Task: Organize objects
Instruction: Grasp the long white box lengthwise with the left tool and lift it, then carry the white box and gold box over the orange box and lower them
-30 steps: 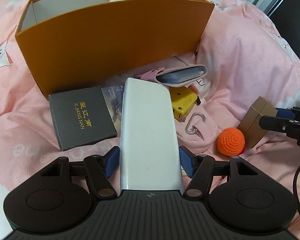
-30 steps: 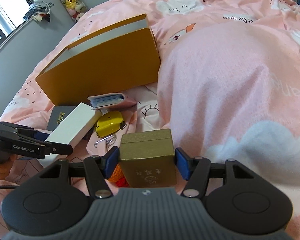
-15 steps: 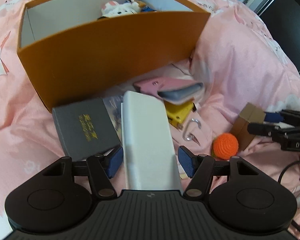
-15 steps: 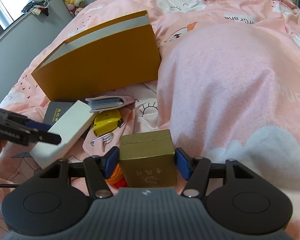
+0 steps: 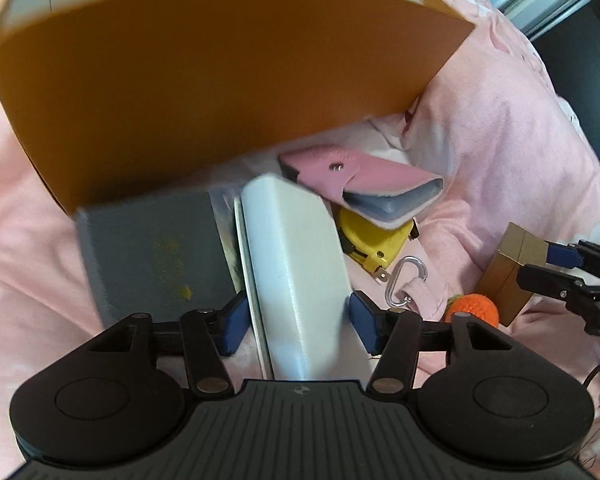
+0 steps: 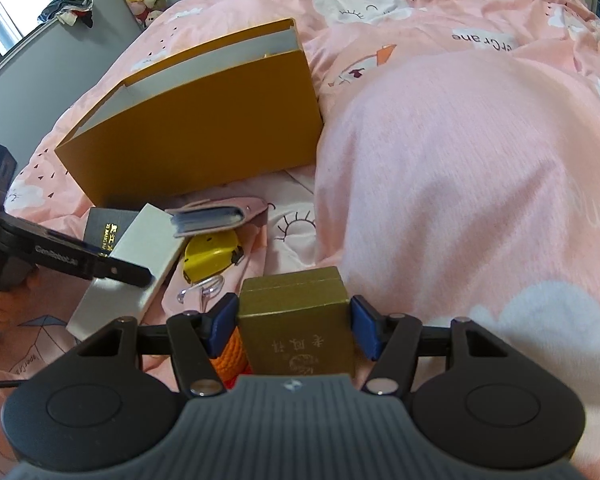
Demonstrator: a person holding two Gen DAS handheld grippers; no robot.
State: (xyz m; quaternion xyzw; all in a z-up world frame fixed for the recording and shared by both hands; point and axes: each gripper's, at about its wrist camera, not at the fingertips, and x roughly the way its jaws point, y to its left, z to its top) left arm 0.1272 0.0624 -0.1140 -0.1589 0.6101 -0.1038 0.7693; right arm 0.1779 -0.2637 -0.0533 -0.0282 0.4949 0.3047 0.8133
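My left gripper point(image 5: 296, 322) is shut on a long white box point(image 5: 296, 264) and holds it lifted and tilted in front of the orange open box point(image 5: 220, 88); the white box point(image 6: 140, 256) also shows in the right wrist view. My right gripper point(image 6: 294, 326) is shut on a gold box point(image 6: 296, 328), seen as a brown box point(image 5: 512, 272) in the left wrist view. The orange box point(image 6: 204, 132) stands on the pink bed.
On the bedding lie a dark grey box point(image 5: 152, 252), a pink card wallet point(image 5: 364, 184), a yellow tape measure point(image 5: 372, 240), a silver carabiner point(image 5: 406, 280) and an orange crochet ball point(image 5: 474, 308). A raised pink duvet mound point(image 6: 480, 184) lies to the right.
My left gripper has moved forward and closer to the orange box, tilting the white box. My right gripper has lifted slightly with the gold box.
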